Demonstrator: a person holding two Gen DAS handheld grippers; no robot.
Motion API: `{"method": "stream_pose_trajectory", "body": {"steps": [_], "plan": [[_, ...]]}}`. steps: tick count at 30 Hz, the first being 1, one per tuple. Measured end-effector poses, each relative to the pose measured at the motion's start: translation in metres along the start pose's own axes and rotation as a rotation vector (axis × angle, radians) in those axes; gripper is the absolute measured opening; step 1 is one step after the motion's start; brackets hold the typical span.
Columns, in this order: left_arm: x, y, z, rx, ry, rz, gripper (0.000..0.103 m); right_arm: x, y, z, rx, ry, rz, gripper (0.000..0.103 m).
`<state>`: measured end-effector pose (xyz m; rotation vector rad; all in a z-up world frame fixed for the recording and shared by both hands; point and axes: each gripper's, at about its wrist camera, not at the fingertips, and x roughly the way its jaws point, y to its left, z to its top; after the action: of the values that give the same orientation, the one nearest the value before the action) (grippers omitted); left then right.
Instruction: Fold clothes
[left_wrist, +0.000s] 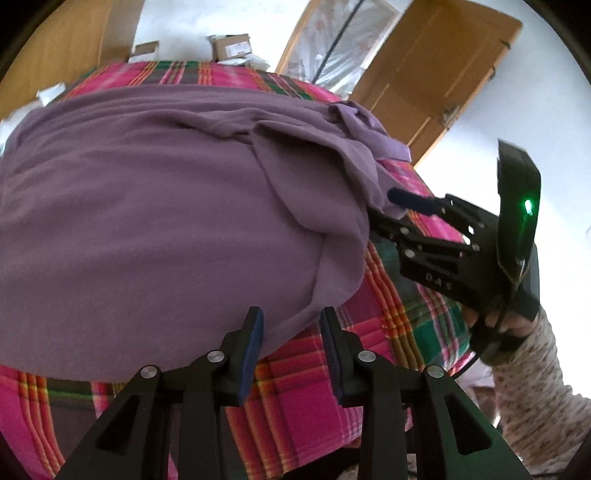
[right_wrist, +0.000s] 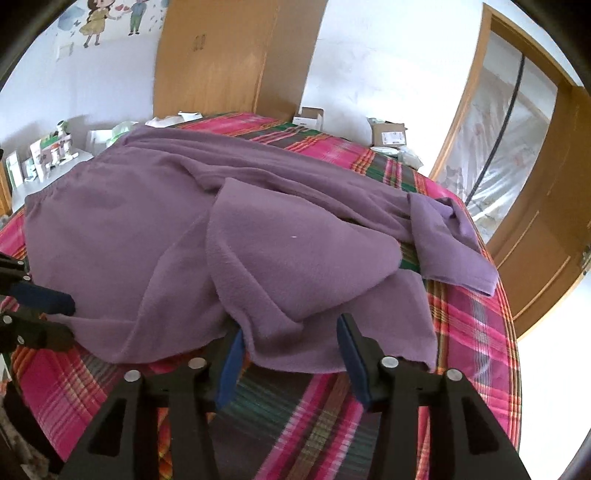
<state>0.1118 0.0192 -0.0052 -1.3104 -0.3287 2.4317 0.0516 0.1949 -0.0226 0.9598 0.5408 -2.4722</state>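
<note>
**Lining up both grabs on the near hem**

We've got the purple garment (right_wrist: 184, 236) spread over the plaid bedcover (right_wrist: 303, 417), rumpled toward the right with a loose flap (right_wrist: 454, 251) at the far right. Our left gripper (left_wrist: 291, 325) has its jaws apart, the near hem just between the tips, nothing pinched. Our right gripper (right_wrist: 291, 336) is also parted, straddling the folded near edge without clamping. Our take: push both a bit deeper so the pads catch every layer, close evenly, then lift together. Otherwise that bunched right side will probably drag and twist the fold.
</note>
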Motion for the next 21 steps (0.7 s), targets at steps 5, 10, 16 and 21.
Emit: {"method": "stream_pose_trajectory", "body": {"steps": [5,10,16,21], "plan": [[0.001,-0.001,0.003,-0.006,0.003,0.017,0.033,-0.004,-0.011,-0.009,0.045,-0.012,0.011,0.011],[0.003,-0.003,0.005,-0.016,0.003,0.009,0.033,-0.021,-0.028,-0.013,0.123,-0.071,-0.016,0.003],[0.009,-0.005,0.009,-0.011,-0.004,0.01,0.033,-0.046,-0.052,-0.019,0.199,-0.123,-0.062,0.003],[0.013,-0.011,0.014,0.009,-0.014,0.024,0.033,-0.062,-0.077,-0.028,0.266,-0.155,-0.123,0.003]]}}
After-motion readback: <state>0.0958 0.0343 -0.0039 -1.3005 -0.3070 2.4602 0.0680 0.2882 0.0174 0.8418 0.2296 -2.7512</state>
